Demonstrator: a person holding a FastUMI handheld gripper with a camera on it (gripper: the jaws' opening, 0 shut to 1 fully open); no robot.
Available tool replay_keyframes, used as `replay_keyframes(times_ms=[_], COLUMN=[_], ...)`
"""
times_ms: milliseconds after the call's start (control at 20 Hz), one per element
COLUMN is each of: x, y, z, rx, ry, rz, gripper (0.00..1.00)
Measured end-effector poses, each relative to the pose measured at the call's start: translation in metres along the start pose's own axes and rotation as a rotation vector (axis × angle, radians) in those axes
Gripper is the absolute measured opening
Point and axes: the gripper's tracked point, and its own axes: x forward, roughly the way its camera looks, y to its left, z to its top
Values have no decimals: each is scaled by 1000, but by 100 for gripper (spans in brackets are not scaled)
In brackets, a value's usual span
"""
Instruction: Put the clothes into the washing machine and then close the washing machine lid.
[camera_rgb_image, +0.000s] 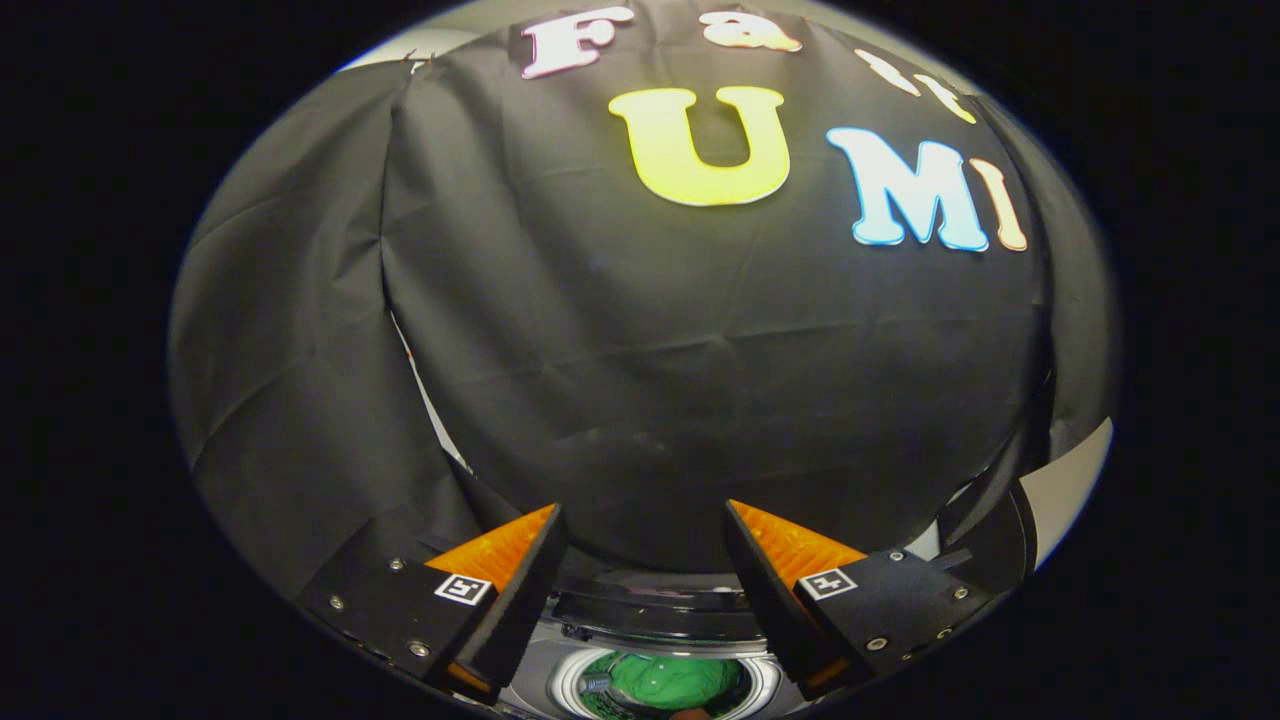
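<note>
Holding the gripper (645, 560) high with jaws wide and empty, you see the green clothes (668, 680) already down in the washing machine (560, 662) drum below; the lid (650, 610) looks raised behind it. Misjudge the descent and you may miss it.

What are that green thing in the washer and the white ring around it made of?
The green thing, below the open gripper, looks like soft matte cloth: it bunches in rounded folds. The white ring of the washer looks like smooth, glossy plastic, though that is uncertain.
</note>
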Motion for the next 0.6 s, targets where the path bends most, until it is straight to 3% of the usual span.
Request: replay_keyframes(times_ms=[350, 600], x=[28, 26], y=[-2, -2], z=[-33, -38], rx=[60, 54], ry=[225, 241], rz=[-38, -30], gripper=[96, 96])
